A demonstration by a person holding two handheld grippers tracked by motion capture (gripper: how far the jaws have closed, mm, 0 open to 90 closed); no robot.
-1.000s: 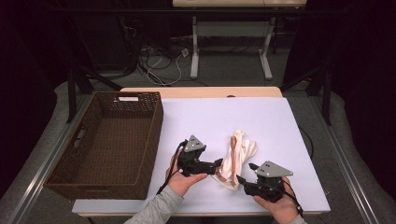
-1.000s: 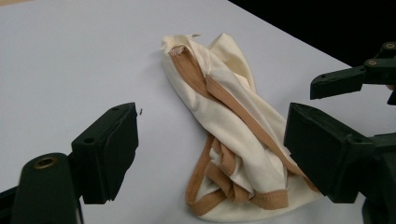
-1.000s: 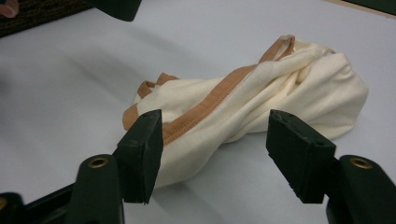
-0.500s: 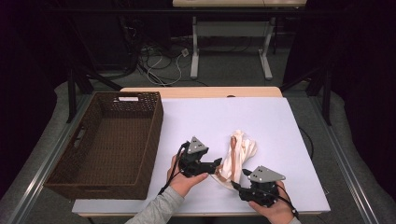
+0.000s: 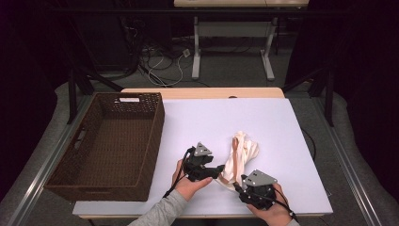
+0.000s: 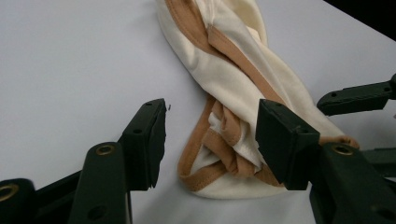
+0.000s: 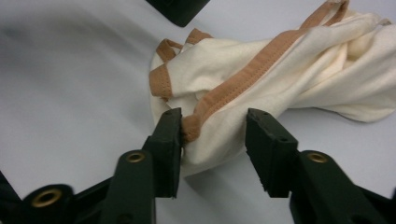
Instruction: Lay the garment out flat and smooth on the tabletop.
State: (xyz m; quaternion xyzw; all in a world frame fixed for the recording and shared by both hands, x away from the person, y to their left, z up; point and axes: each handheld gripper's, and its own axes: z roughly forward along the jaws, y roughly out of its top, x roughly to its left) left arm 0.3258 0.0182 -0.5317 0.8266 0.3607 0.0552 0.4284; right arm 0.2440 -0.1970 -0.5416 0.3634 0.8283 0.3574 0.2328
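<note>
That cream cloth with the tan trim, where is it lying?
In the high view the cream cloth lies bunched on the white table, near its front edge, right of the wicker basket and between the two hand-held grippers.

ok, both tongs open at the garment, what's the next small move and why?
Probably shut the right tongs: the near end of the bunched cream garment with tan trim already lies between their open jaws, one jaw against the trim. The left tongs also straddle that end, open, so they could close next.
</note>
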